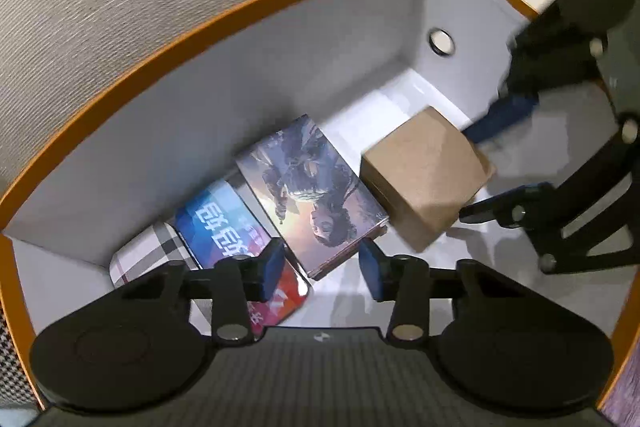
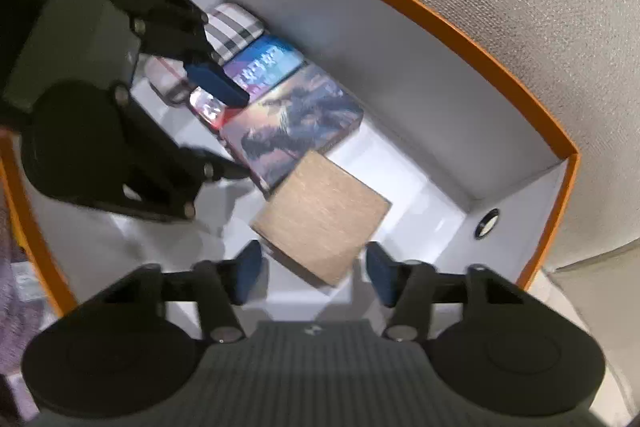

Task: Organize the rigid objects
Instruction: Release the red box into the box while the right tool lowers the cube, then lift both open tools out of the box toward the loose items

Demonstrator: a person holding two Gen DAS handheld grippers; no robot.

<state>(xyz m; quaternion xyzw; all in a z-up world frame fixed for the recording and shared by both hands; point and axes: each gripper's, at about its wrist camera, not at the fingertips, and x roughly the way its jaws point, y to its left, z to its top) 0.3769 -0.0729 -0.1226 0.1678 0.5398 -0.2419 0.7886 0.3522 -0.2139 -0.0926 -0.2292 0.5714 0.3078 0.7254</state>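
Inside the orange-rimmed box (image 2: pixel 400 1), the brown carton (image 2: pixel 320 223) lies tilted between the spread, empty fingers of the right hand-held gripper (image 2: pixel 314 273); left hand-held gripper (image 1: pixel 322 269) open, holding nothing.

Plaid tin (image 1: pixel 146 251), blue box (image 1: pixel 224 223), illustrated box (image 1: pixel 310 197), tilted kraft box (image 1: pixel 424 175), rowed together

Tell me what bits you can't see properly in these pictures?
- Plaid box: left wrist view, near end behind the left gripper.
- Blue box: right wrist view, partly covered by the left gripper's fingers.
- Brown box: right wrist view, blurred; whether the right gripper touches it is unclear.
- Its underside: hidden in both views.
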